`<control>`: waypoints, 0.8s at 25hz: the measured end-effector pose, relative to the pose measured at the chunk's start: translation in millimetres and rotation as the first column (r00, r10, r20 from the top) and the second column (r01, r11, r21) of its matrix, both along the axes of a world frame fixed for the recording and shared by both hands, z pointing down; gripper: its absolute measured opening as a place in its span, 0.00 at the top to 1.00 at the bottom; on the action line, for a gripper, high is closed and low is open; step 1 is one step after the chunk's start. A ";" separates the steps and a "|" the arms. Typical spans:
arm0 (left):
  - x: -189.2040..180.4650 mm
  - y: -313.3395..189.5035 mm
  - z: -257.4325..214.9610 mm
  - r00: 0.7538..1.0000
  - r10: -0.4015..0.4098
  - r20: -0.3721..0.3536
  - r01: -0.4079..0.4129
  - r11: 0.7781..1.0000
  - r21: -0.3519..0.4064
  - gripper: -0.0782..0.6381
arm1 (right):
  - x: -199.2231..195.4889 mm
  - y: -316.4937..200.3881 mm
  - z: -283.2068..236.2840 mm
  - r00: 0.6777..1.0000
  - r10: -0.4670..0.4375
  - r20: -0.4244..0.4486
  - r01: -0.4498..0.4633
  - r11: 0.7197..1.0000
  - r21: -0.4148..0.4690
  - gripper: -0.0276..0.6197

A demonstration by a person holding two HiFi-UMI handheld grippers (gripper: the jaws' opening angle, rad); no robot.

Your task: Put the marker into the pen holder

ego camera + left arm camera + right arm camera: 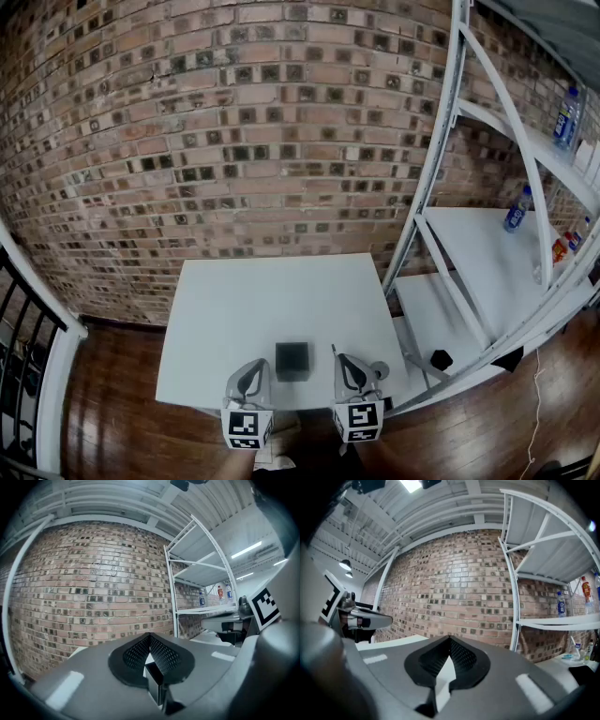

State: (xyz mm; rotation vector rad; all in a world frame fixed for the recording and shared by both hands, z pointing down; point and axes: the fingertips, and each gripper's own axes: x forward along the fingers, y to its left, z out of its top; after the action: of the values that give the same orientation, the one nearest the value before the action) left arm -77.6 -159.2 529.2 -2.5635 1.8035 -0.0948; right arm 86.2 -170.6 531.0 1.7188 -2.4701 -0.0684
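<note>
A black square pen holder (pixel 292 361) stands near the front edge of the white table (pixel 281 300). My left gripper (pixel 251 377) sits just left of it and my right gripper (pixel 352 372) just right of it, both low over the table edge. Both pairs of jaws stand together with nothing held. Through the left jaws' notch I see a corner of the pen holder (pixel 156 685). A thin dark stick (pixel 334 353), perhaps the marker, shows beside the right gripper; it is too small to tell.
A brick wall (pixel 234 141) rises behind the table. A white shelf rack (pixel 469 281) stands to the right with bottles (pixel 515 215) and a small black object (pixel 441 359). A black railing (pixel 23 347) is at left, over wooden floor.
</note>
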 end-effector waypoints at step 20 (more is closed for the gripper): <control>0.1 -23.8 19.9 1.000 -0.007 -0.013 0.006 0.998 -0.059 0.87 | 15.5 -48.8 124.1 0.992 -0.013 -0.129 -0.040 0.915 -0.401 0.88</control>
State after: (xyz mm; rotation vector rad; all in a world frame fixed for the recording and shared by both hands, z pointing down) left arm -77.5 -183.0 549.0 -2.6037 1.8405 -0.1339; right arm 101.7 -219.4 655.1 1.5016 -2.1851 0.3026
